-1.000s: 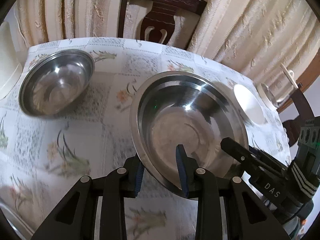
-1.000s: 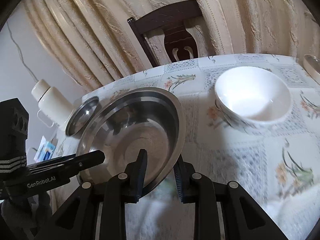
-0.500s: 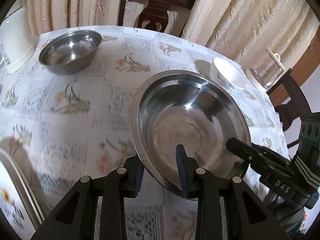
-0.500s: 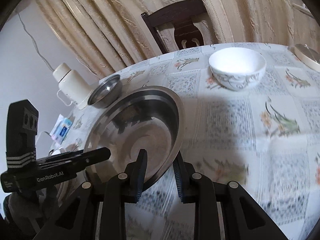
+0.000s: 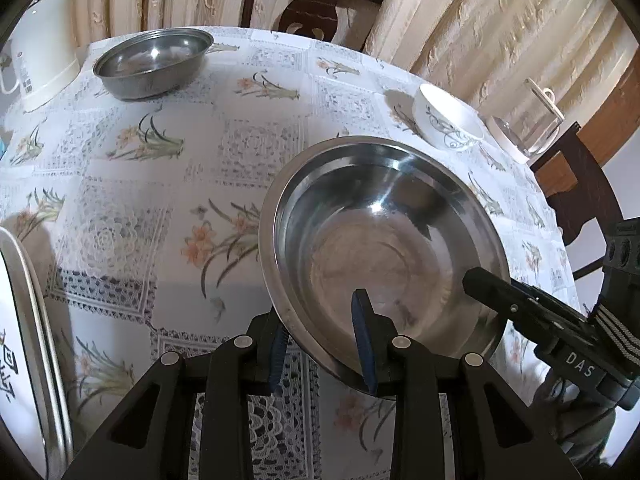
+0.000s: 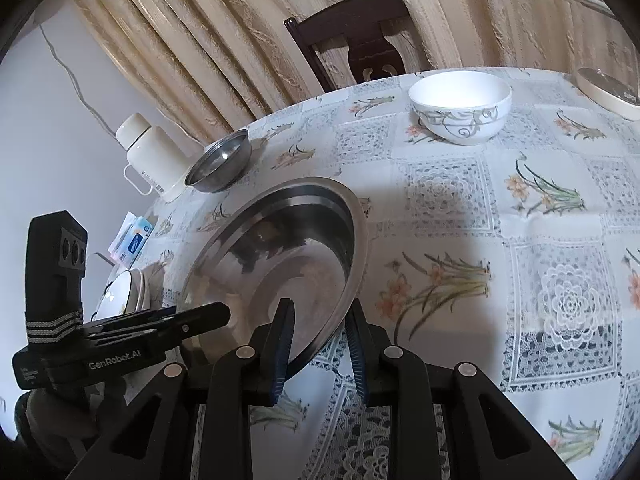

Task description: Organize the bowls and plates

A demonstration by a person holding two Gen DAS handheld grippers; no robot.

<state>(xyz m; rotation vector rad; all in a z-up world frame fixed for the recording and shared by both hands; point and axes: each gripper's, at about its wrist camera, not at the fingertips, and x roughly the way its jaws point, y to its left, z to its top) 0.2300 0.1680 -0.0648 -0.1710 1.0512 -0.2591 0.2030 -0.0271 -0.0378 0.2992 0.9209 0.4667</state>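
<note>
Surface [image 5: 168, 168] fills frame; large steel bowl [image 5: 380, 240] lower centre, lifted, tilted. Left tool [image 5: 324, 344] and right tool [image 6: 320, 338] each clamped on its rim. Keep level, lower evenly. Small steel bowl [image 5: 154, 60] upper left.

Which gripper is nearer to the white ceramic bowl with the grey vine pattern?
Right. The right gripper grips the large steel bowl's rim on the side facing the white ceramic bowl with the grey vine pattern; the left gripper grips the opposite rim, farther away.

White thermos [image 6: 150, 156] at table edge; dark chair [image 6: 360, 36] before beige curtains [image 6: 208, 40].
</note>
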